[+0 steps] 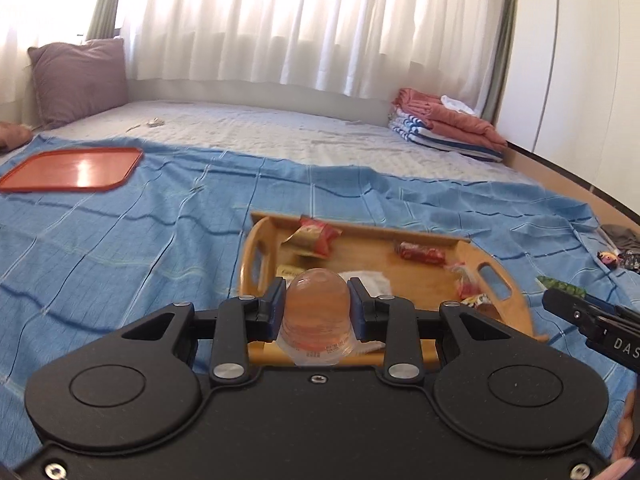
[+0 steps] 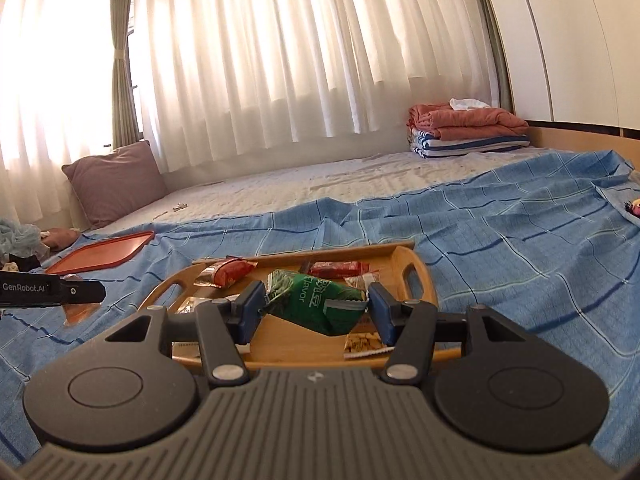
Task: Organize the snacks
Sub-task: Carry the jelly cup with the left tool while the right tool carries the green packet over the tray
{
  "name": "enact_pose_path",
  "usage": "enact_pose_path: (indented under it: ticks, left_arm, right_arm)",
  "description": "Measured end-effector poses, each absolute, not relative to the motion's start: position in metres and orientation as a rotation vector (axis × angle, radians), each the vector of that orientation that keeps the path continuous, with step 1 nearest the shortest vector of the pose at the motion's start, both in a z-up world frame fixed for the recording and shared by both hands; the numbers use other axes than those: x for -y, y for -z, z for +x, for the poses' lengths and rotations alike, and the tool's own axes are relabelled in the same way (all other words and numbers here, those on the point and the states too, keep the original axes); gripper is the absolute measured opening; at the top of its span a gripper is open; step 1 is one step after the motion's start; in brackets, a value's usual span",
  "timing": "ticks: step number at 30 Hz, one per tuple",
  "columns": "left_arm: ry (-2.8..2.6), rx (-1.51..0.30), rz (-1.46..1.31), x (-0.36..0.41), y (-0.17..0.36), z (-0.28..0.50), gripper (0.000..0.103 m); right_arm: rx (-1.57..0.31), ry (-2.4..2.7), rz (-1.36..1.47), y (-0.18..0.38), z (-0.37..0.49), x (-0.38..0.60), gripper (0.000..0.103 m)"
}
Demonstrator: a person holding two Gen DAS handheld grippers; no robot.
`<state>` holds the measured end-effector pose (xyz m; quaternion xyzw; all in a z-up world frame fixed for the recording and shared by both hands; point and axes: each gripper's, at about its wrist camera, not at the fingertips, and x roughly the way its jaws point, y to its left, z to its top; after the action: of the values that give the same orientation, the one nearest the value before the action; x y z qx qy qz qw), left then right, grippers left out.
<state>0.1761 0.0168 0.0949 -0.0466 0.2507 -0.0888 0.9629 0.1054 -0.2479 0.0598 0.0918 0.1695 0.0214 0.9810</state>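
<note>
My left gripper [image 1: 317, 303] has its fingers clamped on a domed jelly cup [image 1: 316, 312], held above the near edge of the wooden tray [image 1: 424, 280]; my right gripper [image 2: 316, 309] pinches a green snack packet [image 2: 316, 300] over the same tray. The cup's slick, tapering sides could squirt out if I squeeze harder. The packet hangs tilted, so it may twist loose onto the bed's blue sheet [image 1: 120, 240].

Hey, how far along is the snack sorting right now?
Early, it seems. Done: nothing visibly; the red tray lies bare on the blue bedspread. In hand: the left tongs grip a jelly cup, the right tongs a green snack packet. Left: the wooden tray still holds several wrapped snacks, including a red packet.
</note>
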Motion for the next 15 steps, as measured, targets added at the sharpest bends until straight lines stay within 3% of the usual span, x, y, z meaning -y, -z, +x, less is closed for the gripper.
enact_pose_path:
  ticks: [15]
  left_arm:
    - [0.284,-0.640,-0.107,0.045,-0.090,0.327,0.031]
  right_arm:
    - [-0.507,-0.018,0.199,-0.076,0.245,0.283,0.059]
